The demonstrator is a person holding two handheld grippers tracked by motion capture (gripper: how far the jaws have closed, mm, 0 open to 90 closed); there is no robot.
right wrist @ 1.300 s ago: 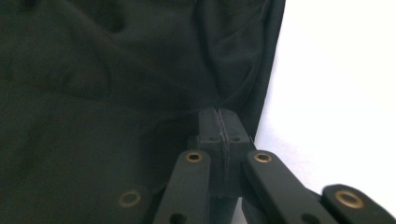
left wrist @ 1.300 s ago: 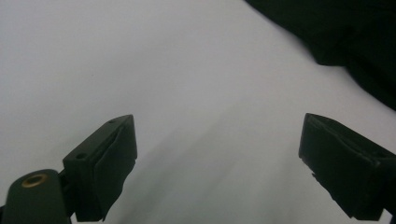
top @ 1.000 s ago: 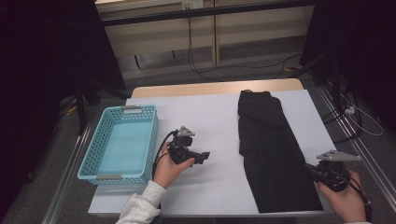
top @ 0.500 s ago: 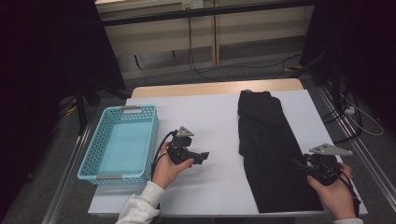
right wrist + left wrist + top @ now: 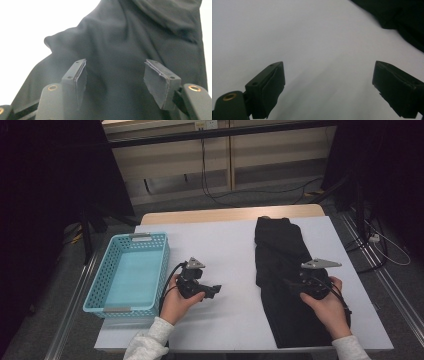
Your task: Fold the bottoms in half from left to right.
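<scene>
A long black garment (image 5: 280,255) lies lengthwise on the right half of the white table top (image 5: 220,240). My right gripper (image 5: 290,282) hovers over the garment's middle, pointing left. Its jaws have just been opening, and the right gripper view shows them apart (image 5: 115,67) above the dark cloth (image 5: 130,37) with nothing pinched between the pads. My left gripper (image 5: 216,290) rests in a hand at the table's middle, pointing right, with its jaws wide open (image 5: 328,72) over bare white surface. The garment's edge (image 5: 402,22) is at the top right of the left gripper view.
A light blue plastic basket (image 5: 100,295) stands on the left side of the table with nothing in it. Wooden table edge (image 5: 230,215) runs along the back. Metal rails flank the table, and cables lie on the floor beyond.
My right gripper has moved left and away from the garment's right edge to above its middle, and its jaws have opened. The left gripper has stayed where it was.
</scene>
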